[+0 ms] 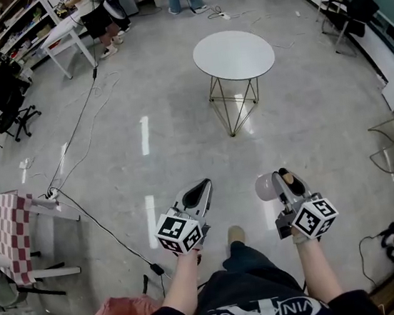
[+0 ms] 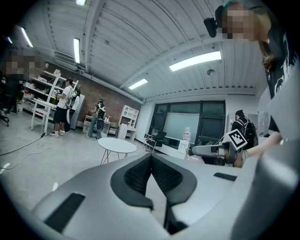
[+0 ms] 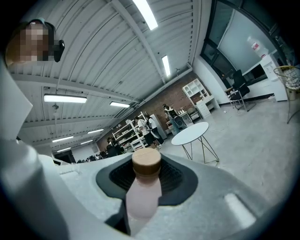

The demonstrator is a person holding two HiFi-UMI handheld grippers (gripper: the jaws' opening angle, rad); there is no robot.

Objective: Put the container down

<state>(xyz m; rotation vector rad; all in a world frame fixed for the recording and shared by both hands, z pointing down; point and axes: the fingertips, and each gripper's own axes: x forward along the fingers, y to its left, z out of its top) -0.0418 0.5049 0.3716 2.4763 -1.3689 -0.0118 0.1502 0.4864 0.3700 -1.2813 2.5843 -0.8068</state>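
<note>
While right tool [image 1: 286,179] grips container [image 3: 143,197], shirt print [image 1: 275,313] unreadable.

The container [image 3: 140,197] has a pale pink, frosted, matt body, plastic by appearance; its cap [image 3: 146,161] is tan and dull, like wood or cork. The left gripper [image 2: 151,157] and right gripper [image 1: 284,176] have smooth matt grey shells, plastic-looking, and their pads [image 2: 136,176] are black and finely ribbed. At centre of the head view the floor [image 1: 144,135] is grey, polished and glossy. At upper centre the round table [image 1: 233,55] has a smooth white top on thin metal wire legs. At the left edge, the checked cloth [image 1: 5,229] is matt.
</note>
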